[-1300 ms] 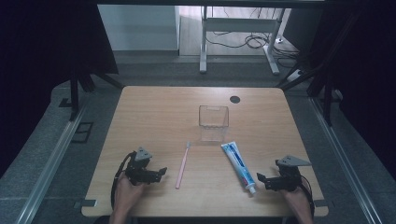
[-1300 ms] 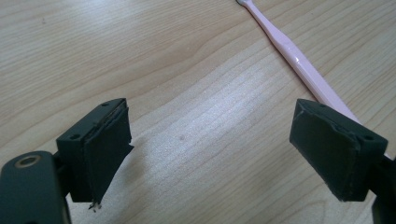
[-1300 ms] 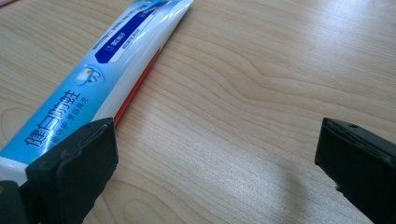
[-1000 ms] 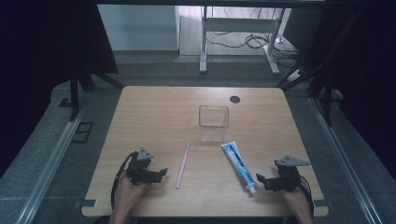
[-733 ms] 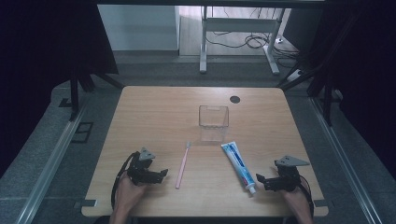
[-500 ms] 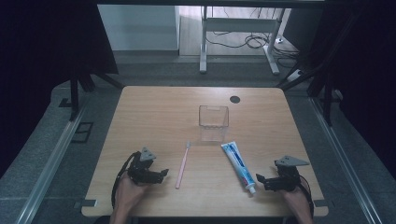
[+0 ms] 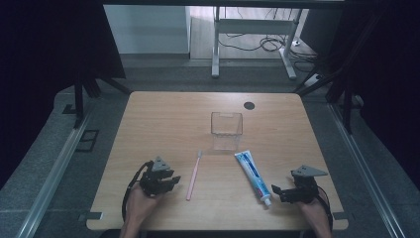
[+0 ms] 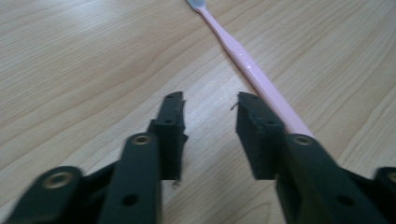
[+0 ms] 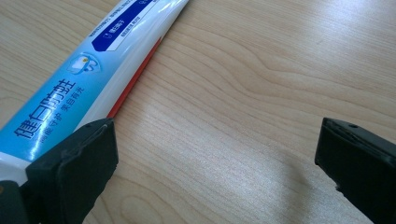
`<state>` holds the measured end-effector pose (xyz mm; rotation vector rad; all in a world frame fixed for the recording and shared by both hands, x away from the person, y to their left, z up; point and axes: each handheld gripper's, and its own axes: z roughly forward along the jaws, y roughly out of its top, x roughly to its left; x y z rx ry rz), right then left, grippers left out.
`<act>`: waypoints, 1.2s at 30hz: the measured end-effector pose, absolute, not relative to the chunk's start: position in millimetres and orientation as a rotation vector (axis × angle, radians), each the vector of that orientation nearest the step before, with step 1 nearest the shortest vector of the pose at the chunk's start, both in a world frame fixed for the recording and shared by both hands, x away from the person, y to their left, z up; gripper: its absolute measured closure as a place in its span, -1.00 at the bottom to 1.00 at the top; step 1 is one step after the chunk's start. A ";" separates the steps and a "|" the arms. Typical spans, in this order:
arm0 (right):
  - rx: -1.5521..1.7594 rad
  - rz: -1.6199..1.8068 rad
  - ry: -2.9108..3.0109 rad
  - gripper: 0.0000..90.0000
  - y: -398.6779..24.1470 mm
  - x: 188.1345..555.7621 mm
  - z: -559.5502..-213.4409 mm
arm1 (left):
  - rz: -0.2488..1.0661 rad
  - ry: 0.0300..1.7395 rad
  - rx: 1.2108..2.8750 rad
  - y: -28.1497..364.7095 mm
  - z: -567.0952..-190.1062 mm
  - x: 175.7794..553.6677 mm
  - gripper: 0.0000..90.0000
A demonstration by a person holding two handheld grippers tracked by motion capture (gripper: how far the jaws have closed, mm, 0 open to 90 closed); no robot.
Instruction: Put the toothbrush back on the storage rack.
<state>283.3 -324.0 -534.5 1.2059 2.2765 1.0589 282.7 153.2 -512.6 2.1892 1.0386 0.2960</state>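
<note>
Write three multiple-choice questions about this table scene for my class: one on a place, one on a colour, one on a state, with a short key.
1. Where does the toothbrush lie?
A. between the left gripper and the toothpaste tube
B. inside the clear box
C. right of the tube

2. What colour is the toothbrush handle?
A. green
B. pink
C. black

3. How does the right gripper stand?
A. shut on the tube
B. shut on the toothbrush
C. open, holding nothing

Key: 1 A, the high view shows it on the table between them. 2 B, the left gripper view shows pink. 3 C, its jaws stand wide over bare wood.
</note>
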 end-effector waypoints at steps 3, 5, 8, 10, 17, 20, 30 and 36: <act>1.206 1.050 2.275 -1.00 -323.6 283.3 -534.5 | 0.285 1.009 2.207 147.0 -512.2 282.3 0.73; 1.203 1.049 2.275 -1.00 -323.5 283.2 -534.5 | 0.272 0.988 2.209 142.8 -511.6 282.1 0.87; 1.197 1.056 2.271 -0.99 -323.5 283.0 -533.8 | 0.261 0.975 2.208 138.6 -510.8 281.6 0.99; 1.194 1.067 2.261 -0.99 -323.7 282.7 -532.7 | 0.235 0.955 2.206 134.5 -510.6 281.9 0.99; 1.193 1.064 2.265 -0.99 -323.4 283.0 -533.1 | 0.243 0.886 2.276 112.8 -515.4 280.4 0.99; 1.197 1.063 2.269 -0.99 -323.4 283.1 -533.5 | 0.240 0.876 2.283 106.3 -517.4 279.4 0.99; 1.194 1.055 2.279 -0.99 -323.3 283.5 -534.2 | 0.200 0.855 2.314 97.4 -526.4 280.3 0.99; 1.194 1.053 2.281 -0.99 -323.7 283.6 -534.4 | 0.198 0.891 2.302 103.6 -526.4 281.4 0.99</act>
